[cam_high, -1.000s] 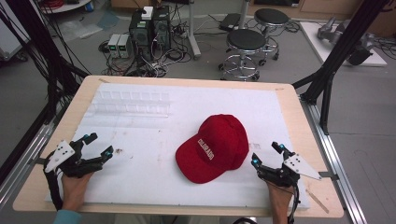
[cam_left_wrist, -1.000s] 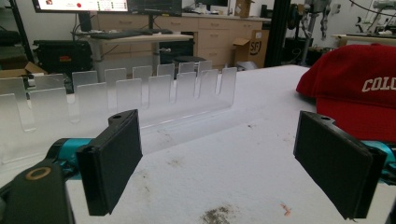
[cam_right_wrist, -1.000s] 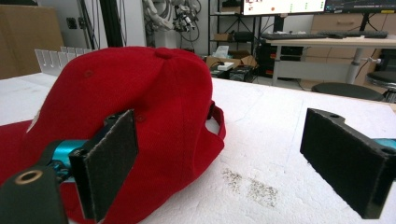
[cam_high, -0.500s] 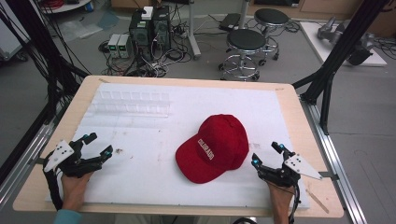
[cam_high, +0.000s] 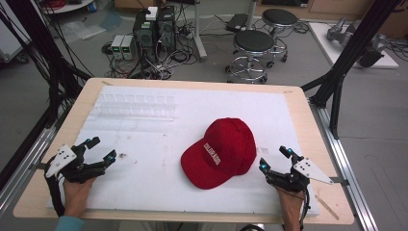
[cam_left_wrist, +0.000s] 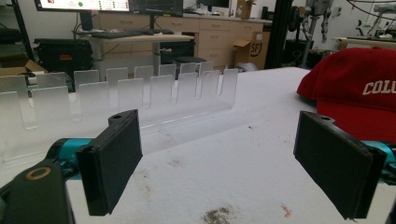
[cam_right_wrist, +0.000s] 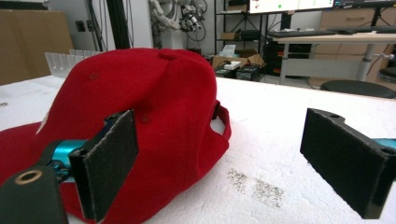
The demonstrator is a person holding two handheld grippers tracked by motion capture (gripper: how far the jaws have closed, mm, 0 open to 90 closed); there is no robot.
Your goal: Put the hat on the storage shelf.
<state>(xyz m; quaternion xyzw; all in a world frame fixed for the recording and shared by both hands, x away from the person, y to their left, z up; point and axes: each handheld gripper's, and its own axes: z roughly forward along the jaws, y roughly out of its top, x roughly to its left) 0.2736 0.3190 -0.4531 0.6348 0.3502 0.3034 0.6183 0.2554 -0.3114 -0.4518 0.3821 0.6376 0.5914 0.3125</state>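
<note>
Cap: red cap (cam_high: 221,151) at my table's centre, white lettering unreadable.
Rack: clear slotted rack (cam_high: 134,107) at 11 o'clock.
Left claw (cam_high: 102,150): wide open, empty.
Right claw (cam_high: 275,160): wide open, empty, just beside cap.

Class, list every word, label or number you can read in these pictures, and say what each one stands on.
"COLO", white letters cut off at the frame edge, on the red cap.
"SF", on a cardboard box behind the table.
Cap lettering from the high view: too blurred to read.
Monitor text: too small.
</note>
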